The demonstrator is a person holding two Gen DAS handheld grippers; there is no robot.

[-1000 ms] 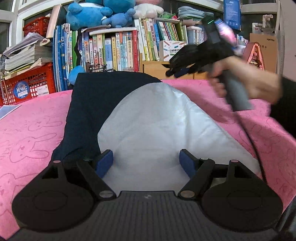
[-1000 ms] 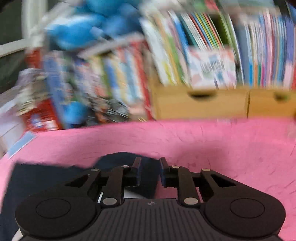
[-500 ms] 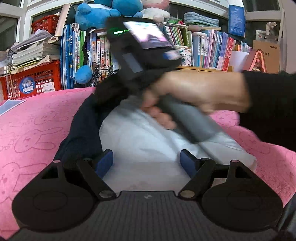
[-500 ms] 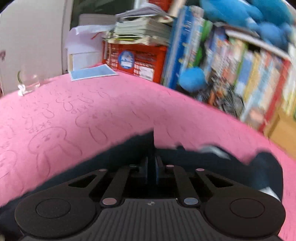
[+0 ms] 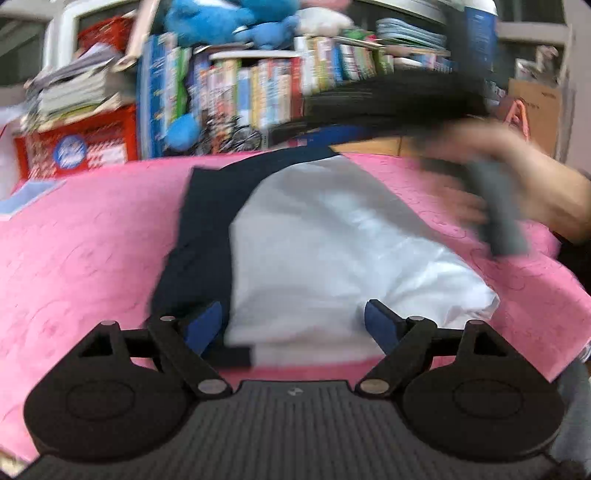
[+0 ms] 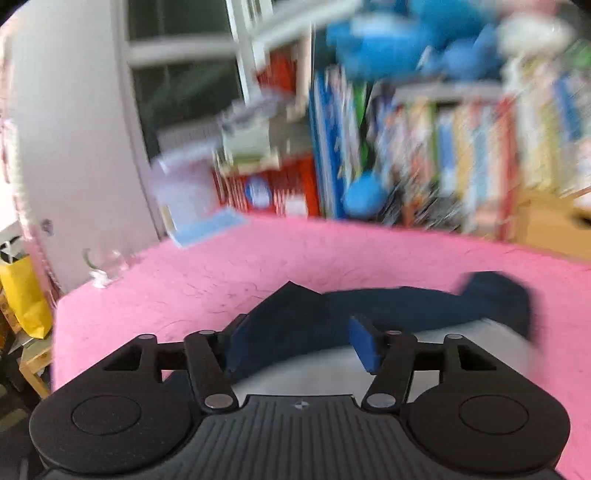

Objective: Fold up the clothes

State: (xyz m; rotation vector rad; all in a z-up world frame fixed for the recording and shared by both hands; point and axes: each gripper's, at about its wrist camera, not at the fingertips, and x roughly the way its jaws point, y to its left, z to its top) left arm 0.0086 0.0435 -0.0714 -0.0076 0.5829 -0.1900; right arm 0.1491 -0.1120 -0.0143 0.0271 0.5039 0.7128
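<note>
A white and navy garment (image 5: 325, 251) lies on the pink cloth (image 5: 92, 240), its navy sleeve folded along the left side over the white body. My left gripper (image 5: 293, 323) stands open just above the garment's near hem, nothing between its blue pads. In the right wrist view the navy sleeve (image 6: 369, 306) lies across the white body (image 6: 332, 373), and my right gripper (image 6: 299, 343) is open over it, holding nothing. The right tool, blurred, shows in a person's hand (image 5: 517, 184) at the upper right of the left wrist view.
Shelves of books (image 5: 258, 88) with blue plush toys (image 5: 218, 18) on top line the far edge. A red crate (image 5: 85, 147) under paper stacks stands at the far left. A blue sheet (image 6: 210, 229) lies on the cloth's far left corner. A yellow bag (image 6: 22, 295) hangs beyond the left edge.
The right gripper, shut on the navy sleeve half a second ago, has opened and let it lie folded over the body. It has drawn back to the right. The left gripper stayed open.
</note>
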